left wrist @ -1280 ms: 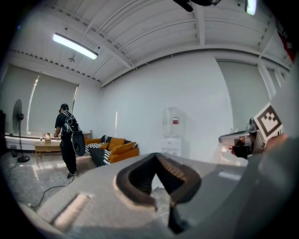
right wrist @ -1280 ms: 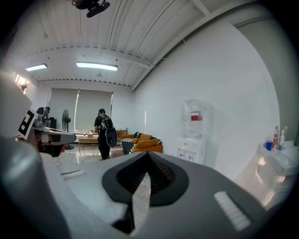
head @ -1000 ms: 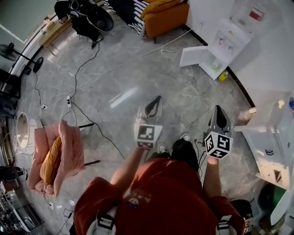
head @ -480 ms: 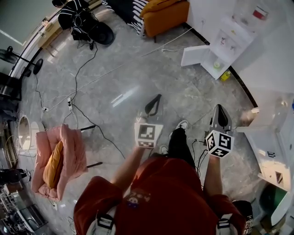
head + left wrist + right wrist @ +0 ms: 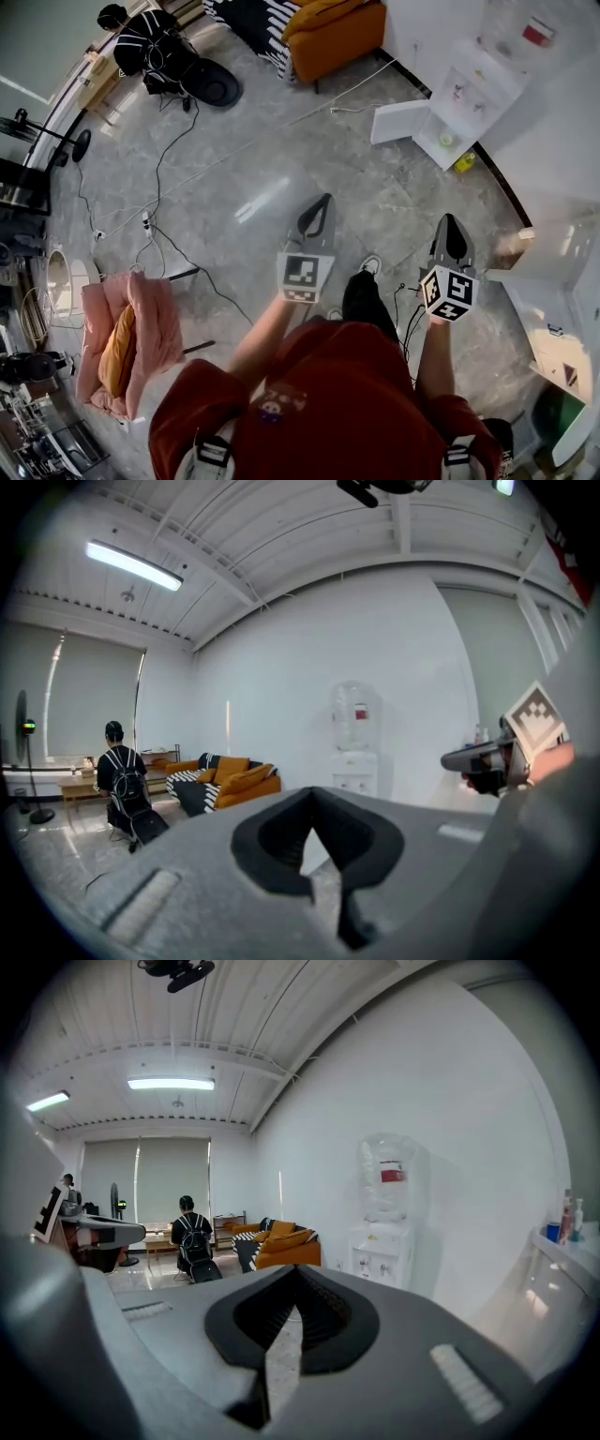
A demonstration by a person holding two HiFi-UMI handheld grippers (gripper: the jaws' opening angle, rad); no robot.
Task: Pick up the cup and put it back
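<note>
No cup can be made out in any view. My left gripper (image 5: 322, 201) is held out level over the grey marble floor, jaws together and nothing between them; in its own view the tips (image 5: 312, 790) meet. My right gripper (image 5: 451, 221) is held out beside it, also shut and empty (image 5: 296, 1269). Each gripper appears in the other's view: the right gripper (image 5: 480, 757) at the right edge, the left gripper (image 5: 101, 1233) at the left edge. Both point toward the far wall with the water dispenser (image 5: 467, 82).
The water dispenser (image 5: 385, 1230) stands against the white wall, its lower door open. An orange sofa (image 5: 333, 30) sits at the back and a pink chair (image 5: 129, 330) at the left. Cables (image 5: 167, 178) run across the floor. A white table (image 5: 561, 286) is at the right. A person with a backpack (image 5: 191, 1246) sits far off.
The person carrying the grippers has stepped forward, so the floor, sofa and dispenser have shifted in the head view. Both grippers keep the same pose, shut and empty.
</note>
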